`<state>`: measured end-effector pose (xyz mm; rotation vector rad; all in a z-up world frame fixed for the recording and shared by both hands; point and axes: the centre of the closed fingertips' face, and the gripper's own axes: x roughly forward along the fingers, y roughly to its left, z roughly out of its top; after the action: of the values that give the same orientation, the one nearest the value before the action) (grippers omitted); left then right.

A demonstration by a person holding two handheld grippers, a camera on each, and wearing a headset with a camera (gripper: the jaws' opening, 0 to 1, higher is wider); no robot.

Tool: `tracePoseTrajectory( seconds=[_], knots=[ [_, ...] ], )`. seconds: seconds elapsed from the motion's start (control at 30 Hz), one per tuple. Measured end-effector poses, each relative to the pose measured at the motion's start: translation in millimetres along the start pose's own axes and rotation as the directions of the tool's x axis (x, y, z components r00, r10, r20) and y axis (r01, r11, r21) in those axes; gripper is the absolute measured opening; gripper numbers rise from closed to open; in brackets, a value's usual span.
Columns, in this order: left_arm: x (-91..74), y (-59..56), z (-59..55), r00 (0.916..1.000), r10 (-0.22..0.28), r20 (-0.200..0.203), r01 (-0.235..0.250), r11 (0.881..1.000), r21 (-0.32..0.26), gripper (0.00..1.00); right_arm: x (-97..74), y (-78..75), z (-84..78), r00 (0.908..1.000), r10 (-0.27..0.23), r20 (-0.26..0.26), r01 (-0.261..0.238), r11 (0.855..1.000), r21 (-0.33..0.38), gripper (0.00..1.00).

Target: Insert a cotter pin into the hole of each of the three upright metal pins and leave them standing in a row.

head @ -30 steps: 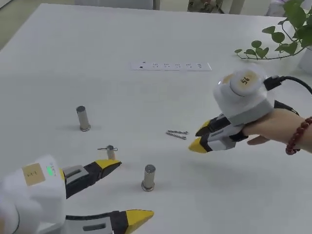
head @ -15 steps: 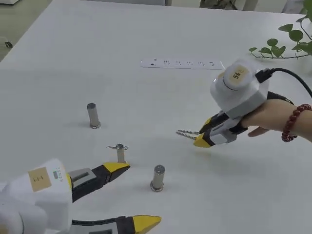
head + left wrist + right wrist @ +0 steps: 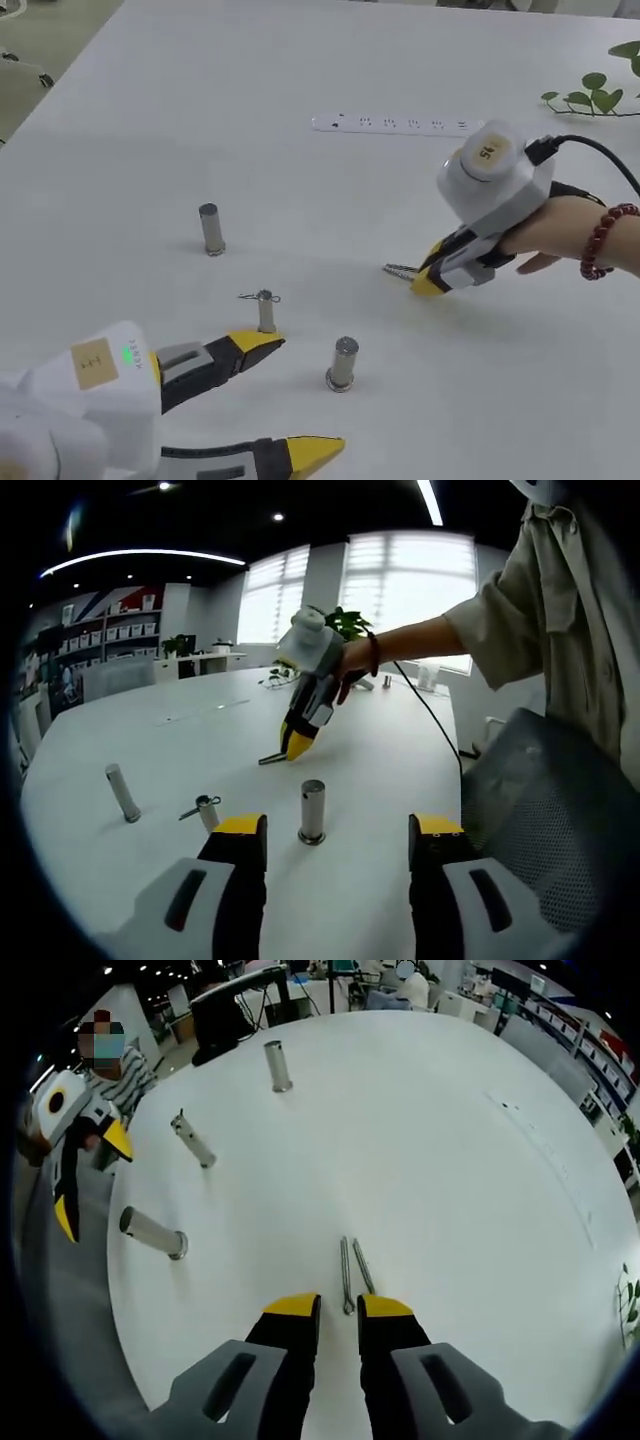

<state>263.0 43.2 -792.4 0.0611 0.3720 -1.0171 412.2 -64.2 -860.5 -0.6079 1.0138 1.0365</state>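
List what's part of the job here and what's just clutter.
Job: far metal pin; middle metal pin with fitted cotter pin; near metal pin; loose cotter pins; left gripper; right gripper.
Lying about: power strip; plant.

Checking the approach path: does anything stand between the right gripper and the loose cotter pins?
Nothing visible does. The cotter pins lie on bare table directly in front of the right gripper, whose jaws are slightly apart. The three metal pins stand well off to one side.
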Motion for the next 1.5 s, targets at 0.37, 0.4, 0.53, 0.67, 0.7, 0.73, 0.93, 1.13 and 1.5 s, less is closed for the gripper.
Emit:
tracePoseTrajectory(
  seconds=[0.37, 0.4, 0.53, 0.67, 0.7, 0.73, 0.93, 1.13, 1.5],
  knots=[
    [-1.9, 2.0, 1.9, 0.9999, 0.01, 0.008, -0.01, 1.0, -0.011, 0.53, 5.7, -1.8, -0.1, 0.9997, 0.01, -0.024, -0.01, 1.0, -0.024, 0.12],
    [-2.1, 1.8, 2.0, 0.9999, 0.009, 0.008, -0.009, 1.0, -0.011, 0.53, 5.8, -2.0, -0.4, 0.9996, 0.007, -0.027, -0.008, 1.0, -0.029, 0.12],
    [-2.8, 0.6, 1.0, 1.0, 0.001, 0.006, -0.001, 1.0, -0.016, 0.52, 6.4, -4.1, -0.5, 0.9994, 0.003, -0.036, -0.004, 0.999, -0.042, 0.09],
    [-3.0, 1.1, 1.9, 0.9999, 0.005, 0.009, -0.004, 1.0, -0.018, 0.52, 8.5, -8.3, 0.0, 0.9982, -0.021, -0.056, 0.015, 0.995, -0.103, 0.08],
    [-3.1, 1.5, 2.1, 0.9999, 0.006, 0.01, -0.005, 1.0, -0.018, 0.52, 8.8, -8.5, 0.2, 0.9977, -0.027, -0.061, 0.02, 0.993, -0.119, 0.07],
    [-3.3, 1.9, 2.3, 0.9999, 0.007, 0.01, -0.007, 1.0, -0.017, 0.52, 9.3, -7.5, 0.2, 0.9972, -0.032, -0.068, 0.023, 0.992, -0.122, 0.07],
    [-4.1, 2.6, 2.3, 0.9999, 0.009, 0.007, -0.009, 1.0, -0.017, 0.51, 8.5, -6.9, -0.6, 0.9956, -0.049, -0.08, 0.036, 0.988, -0.152, 0.07],
    [-6.3, 4.4, 1.8, 0.9998, 0.018, 0.005, -0.017, 1.0, -0.017, 0.5, 8.8, -9.5, -0.8, 0.9937, -0.065, -0.091, 0.046, 0.98, -0.195, 0.05],
    [-12.2, 7.7, 4.1, 0.9995, 0.031, 0.006, -0.031, 0.999, -0.019, 0.5, 5.0, -7.4, 2.0, 0.9957, -0.072, -0.058, 0.056, 0.967, -0.247, 0.03]
  ],
)
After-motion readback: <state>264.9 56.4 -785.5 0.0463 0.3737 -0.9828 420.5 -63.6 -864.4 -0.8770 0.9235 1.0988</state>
